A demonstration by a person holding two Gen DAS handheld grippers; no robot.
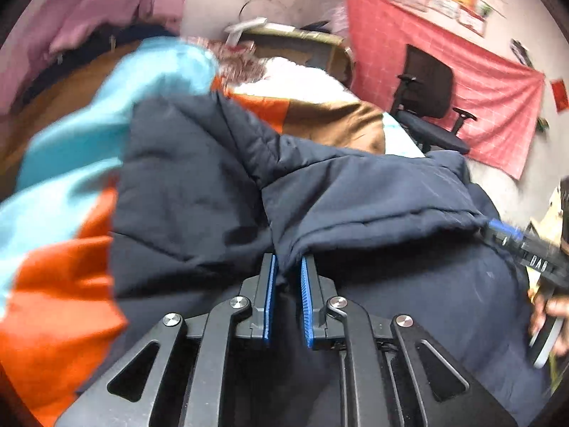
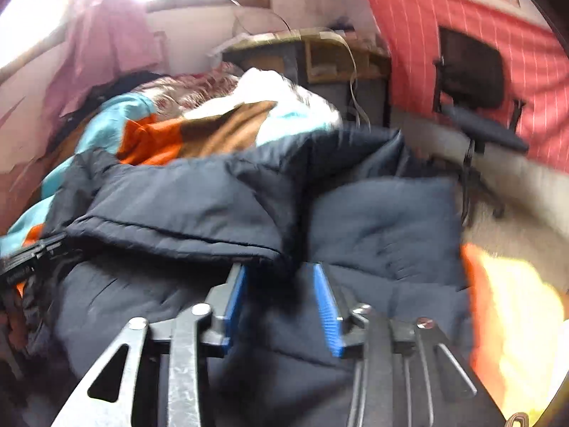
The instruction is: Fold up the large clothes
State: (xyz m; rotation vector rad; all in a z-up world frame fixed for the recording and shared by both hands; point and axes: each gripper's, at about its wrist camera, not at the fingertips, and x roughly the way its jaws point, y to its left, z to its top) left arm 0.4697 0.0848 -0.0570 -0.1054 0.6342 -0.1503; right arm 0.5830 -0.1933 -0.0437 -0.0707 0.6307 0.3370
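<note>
A dark navy padded jacket [image 1: 355, 192] lies spread over a bed, one edge folded back toward me. In the left wrist view my left gripper [image 1: 288, 267] is shut on a bunched fold of that edge, its blue pads [image 1: 270, 284] pressing the fabric. My right gripper [image 1: 512, 238] shows at the right of this view, holding the other end of the same edge. The right wrist view has the jacket [image 2: 384, 227] filling the middle, with thick dark fabric squeezed in my right gripper [image 2: 281, 281]. My left gripper [image 2: 32, 252] is at that view's left rim.
Under the jacket is a turquoise, orange and brown blanket [image 1: 71, 163]. A black office chair [image 1: 430, 99] stands at the right before a red wall cloth [image 1: 473, 71]. A wooden desk [image 2: 320, 53] is behind the bed, pink curtains [image 1: 106, 3] at far left. A hand [image 1: 547, 316] grips the right tool.
</note>
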